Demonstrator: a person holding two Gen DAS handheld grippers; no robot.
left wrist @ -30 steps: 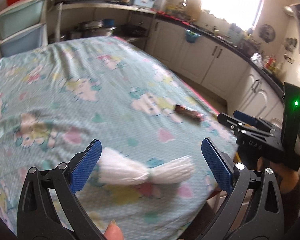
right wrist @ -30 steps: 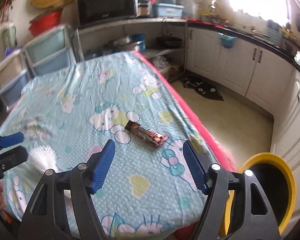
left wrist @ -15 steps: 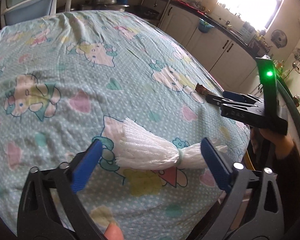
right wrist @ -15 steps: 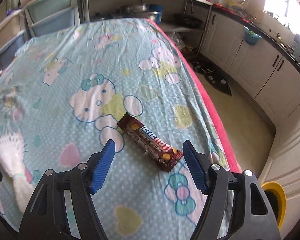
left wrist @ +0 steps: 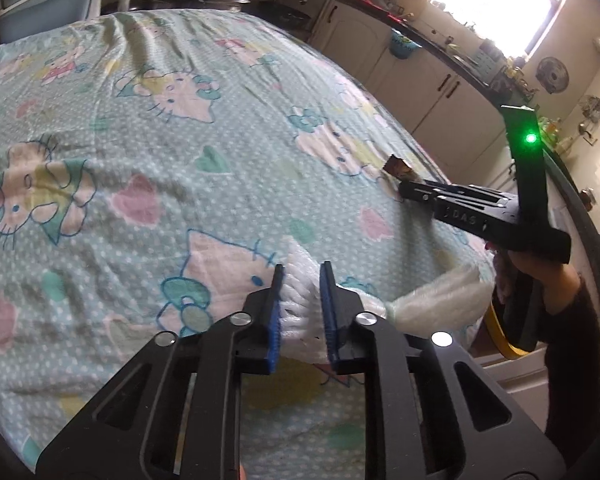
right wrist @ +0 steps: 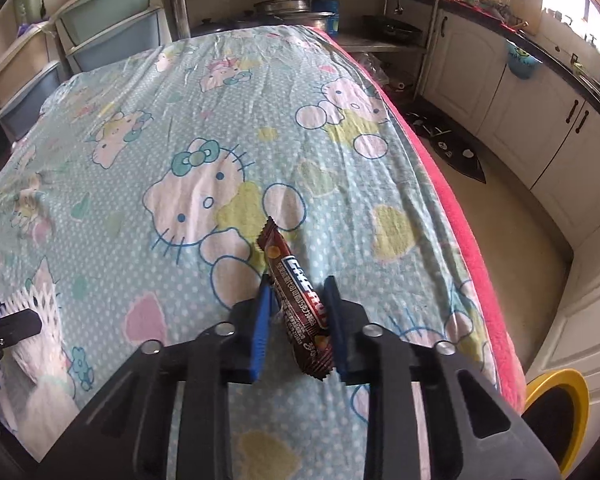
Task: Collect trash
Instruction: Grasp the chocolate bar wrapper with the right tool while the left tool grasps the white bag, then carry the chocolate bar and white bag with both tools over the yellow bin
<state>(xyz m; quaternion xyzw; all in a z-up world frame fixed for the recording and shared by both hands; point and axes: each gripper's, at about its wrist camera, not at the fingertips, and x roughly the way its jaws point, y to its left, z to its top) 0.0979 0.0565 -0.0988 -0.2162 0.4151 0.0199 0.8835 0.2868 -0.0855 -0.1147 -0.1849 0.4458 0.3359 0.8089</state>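
A white foam net [left wrist: 428,298], tied at its middle with a green band, lies on the cartoon-cat tablecloth [left wrist: 140,120] near the front edge. My left gripper [left wrist: 302,276] is closing, and its blue pads squeeze the net's wide end. To the right, a brown chocolate bar wrapper [right wrist: 276,252] stands between the blue pads of my right gripper [right wrist: 298,284], which is closing on it; the wrapper's far end tilts up off the cloth. The left wrist view shows the right gripper [left wrist: 410,190] with a hand behind it and the wrapper's tip [left wrist: 398,167]. The net [right wrist: 40,300] also shows at the right wrist view's left edge.
A yellow-rimmed dark bin [right wrist: 556,408] stands on the floor past the table's red right edge [right wrist: 460,220]. Plastic drawers [right wrist: 112,20] and shelves with pots stand behind the table. White kitchen cabinets [right wrist: 540,128] line the right wall.
Both grippers dropped onto the table and their jaws went from wide to narrow. The left now pinches the foam net; the right now pinches the wrapper, whose far end has tipped up.
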